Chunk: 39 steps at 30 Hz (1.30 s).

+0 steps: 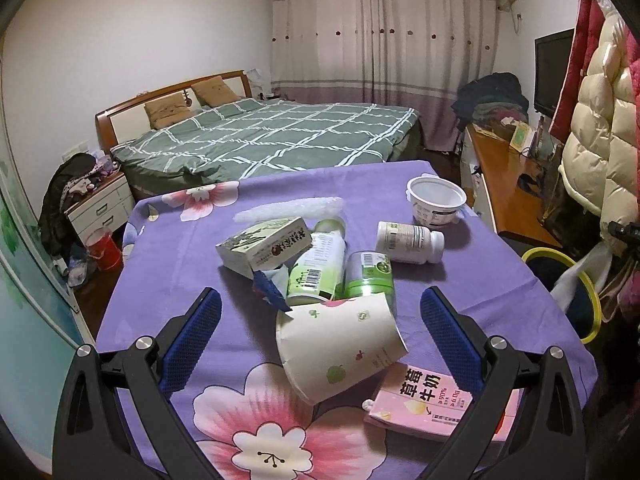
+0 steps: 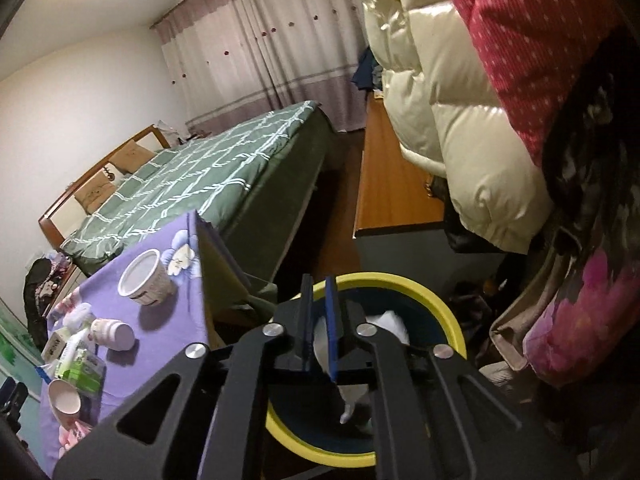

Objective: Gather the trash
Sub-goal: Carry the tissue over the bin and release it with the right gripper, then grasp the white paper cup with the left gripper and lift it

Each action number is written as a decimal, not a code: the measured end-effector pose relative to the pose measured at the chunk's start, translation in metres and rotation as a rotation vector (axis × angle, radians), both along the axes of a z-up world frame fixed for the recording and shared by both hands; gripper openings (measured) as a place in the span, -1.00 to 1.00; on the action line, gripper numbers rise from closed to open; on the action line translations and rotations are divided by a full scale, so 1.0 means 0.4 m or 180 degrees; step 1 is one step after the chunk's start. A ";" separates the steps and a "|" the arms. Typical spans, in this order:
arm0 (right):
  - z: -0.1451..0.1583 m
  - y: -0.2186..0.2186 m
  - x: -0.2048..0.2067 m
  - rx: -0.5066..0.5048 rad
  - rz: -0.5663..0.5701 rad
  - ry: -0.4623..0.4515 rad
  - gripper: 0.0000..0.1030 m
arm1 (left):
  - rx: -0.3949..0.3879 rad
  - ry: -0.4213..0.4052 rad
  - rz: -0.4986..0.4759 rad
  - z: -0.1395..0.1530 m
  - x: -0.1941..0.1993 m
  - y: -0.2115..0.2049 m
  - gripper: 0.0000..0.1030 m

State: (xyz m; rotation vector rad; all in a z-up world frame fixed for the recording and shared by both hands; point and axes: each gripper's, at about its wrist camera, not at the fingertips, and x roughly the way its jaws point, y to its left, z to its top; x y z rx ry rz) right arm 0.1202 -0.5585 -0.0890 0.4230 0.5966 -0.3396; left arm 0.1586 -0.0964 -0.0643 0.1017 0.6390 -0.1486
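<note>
Your left hand-held gripper stood wide, its blue pads either side of a tipped paper cup on the purple-clothed counter, not pressing it. Just past the cup lay two green-labelled bottles, a small box and a white bottle; a pink carton sat beside your right pad. Your right hand-held gripper was nearly closed, with a narrow gap between its pads, above the yellow-rimmed bin. White tissue lay in the bin below it.
</note>
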 end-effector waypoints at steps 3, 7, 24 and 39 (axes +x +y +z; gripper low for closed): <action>-0.005 -0.007 -0.005 0.0018 -0.0005 -0.0003 -0.78 | -0.0004 0.0006 -0.0028 -0.002 -0.002 -0.006 0.90; 0.004 0.008 -0.004 -0.0010 0.0012 -0.0011 -0.68 | -0.0045 0.0040 -0.0114 -0.006 -0.012 -0.009 0.90; 0.001 0.054 0.011 0.0032 0.0186 0.0006 -0.61 | -0.0056 0.0417 -0.0402 -0.110 -0.035 -0.043 0.90; -0.016 0.059 0.030 0.0074 0.0246 0.0056 -0.61 | -0.0570 0.0701 0.0032 -0.134 0.071 0.021 0.90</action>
